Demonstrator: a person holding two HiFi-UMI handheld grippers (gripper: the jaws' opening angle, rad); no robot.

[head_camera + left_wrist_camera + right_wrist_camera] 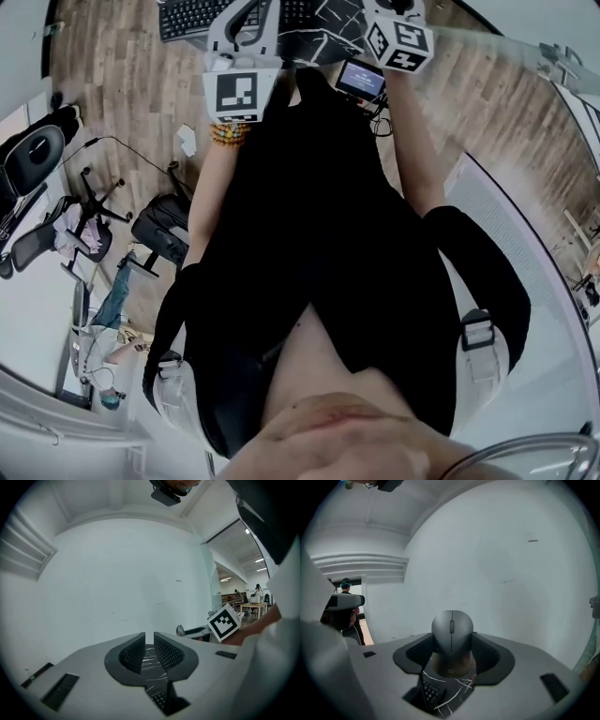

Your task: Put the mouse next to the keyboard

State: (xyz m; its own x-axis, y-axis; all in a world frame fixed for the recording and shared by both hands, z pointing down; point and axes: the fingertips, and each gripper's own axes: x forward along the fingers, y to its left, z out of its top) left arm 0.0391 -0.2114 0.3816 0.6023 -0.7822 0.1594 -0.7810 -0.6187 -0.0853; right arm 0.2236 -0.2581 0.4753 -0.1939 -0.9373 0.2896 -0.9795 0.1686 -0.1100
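between the right gripper's fingers, one clamped mouse; left gripper's fingers together; one keyboard
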